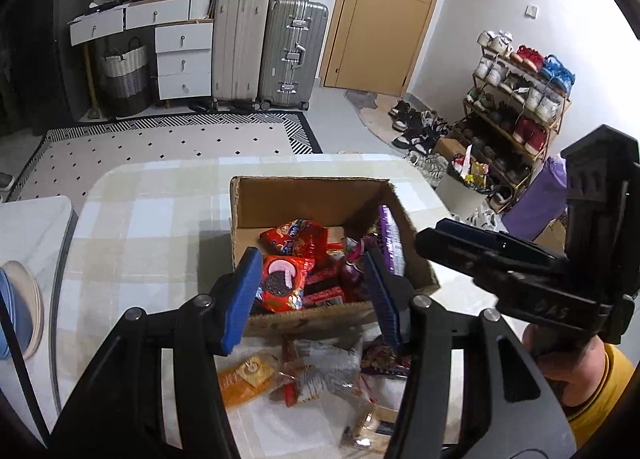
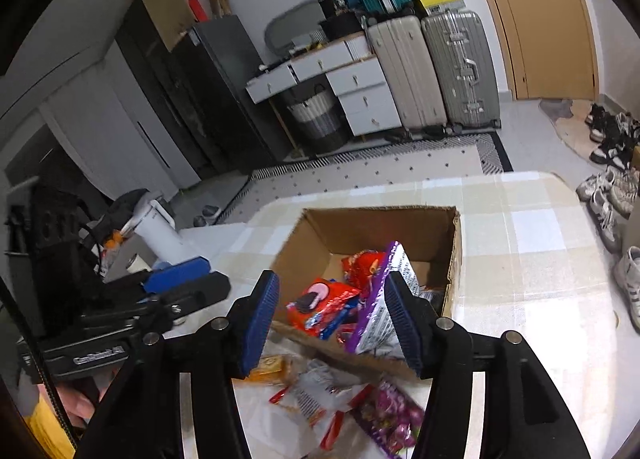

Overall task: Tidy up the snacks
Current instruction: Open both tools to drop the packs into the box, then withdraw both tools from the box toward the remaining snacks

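Box [image 2: 384, 227]: centre frame, open top up.
Purple packet [image 2: 390, 291]: on edge, long axis toward frame top.
Left hand-held gripper [image 1: 316, 295]: apart, empty.
Right hand-held gripper [image 2: 336, 323]: apart, empty.

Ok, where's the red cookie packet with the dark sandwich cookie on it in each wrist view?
Left wrist: the red cookie packet sits at the cardboard box's near-left corner, just right of the left blue pad.
Right wrist: the same packet lies near the box's front edge, centre frame, left of the purple packet.
Shared landmark: the silver suitcase beside the door.
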{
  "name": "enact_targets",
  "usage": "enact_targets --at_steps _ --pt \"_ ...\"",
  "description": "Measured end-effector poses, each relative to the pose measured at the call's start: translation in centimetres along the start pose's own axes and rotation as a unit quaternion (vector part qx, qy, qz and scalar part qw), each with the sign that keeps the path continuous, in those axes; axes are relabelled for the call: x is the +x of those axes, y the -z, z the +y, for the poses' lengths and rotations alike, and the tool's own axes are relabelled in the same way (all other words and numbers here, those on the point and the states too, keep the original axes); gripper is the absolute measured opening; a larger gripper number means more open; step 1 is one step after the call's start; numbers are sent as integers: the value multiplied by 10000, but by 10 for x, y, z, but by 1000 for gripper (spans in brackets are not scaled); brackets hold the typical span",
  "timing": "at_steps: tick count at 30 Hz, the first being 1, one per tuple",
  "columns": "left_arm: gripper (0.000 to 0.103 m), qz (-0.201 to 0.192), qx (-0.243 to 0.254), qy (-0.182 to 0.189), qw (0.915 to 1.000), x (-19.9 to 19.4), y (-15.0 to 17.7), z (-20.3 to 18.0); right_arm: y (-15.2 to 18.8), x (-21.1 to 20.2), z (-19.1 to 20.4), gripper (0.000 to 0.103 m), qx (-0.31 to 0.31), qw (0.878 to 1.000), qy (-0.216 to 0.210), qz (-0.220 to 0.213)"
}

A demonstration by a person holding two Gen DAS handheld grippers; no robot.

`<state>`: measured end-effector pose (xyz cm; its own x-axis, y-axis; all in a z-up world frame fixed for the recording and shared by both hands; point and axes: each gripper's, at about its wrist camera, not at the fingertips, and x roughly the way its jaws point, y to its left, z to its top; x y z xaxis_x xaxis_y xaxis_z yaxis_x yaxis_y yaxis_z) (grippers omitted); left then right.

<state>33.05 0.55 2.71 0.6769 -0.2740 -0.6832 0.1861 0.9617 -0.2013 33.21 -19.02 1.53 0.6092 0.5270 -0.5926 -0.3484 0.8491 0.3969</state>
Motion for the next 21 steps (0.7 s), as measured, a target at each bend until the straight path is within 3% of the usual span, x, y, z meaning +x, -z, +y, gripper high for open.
enact_targets --at_steps 3,5,6,12,13,16,21 --pt "56 -64 -60 13 10000 -15 7 -4 5 -26 11 59 -61 9998 -54 -169" --pt "56 -171 -6 -1 9999 -26 14 -9 13 -48 19 82 4 9992 1 -403" --pt "56 -257 83 -88 9996 -33 19 -12 19 -59 21 86 24 9985 -59 -544" --pt "56 -631 139 -119 9978 -72 52 -19 60 -110 46 87 -290 9951 8 -949" --pt "58 -671 142 -125 9976 -79 58 -20 68 -117 49 88 -295 9943 41 -1019" --pt "82 -891 46 -399 9952 -104 80 -26 95 -140 57 96 -178 9906 128 -1354" --pt "82 -1358 149 -686 9882 -142 117 -31 136 -164 75 98 -125 9868 -31 -1616"
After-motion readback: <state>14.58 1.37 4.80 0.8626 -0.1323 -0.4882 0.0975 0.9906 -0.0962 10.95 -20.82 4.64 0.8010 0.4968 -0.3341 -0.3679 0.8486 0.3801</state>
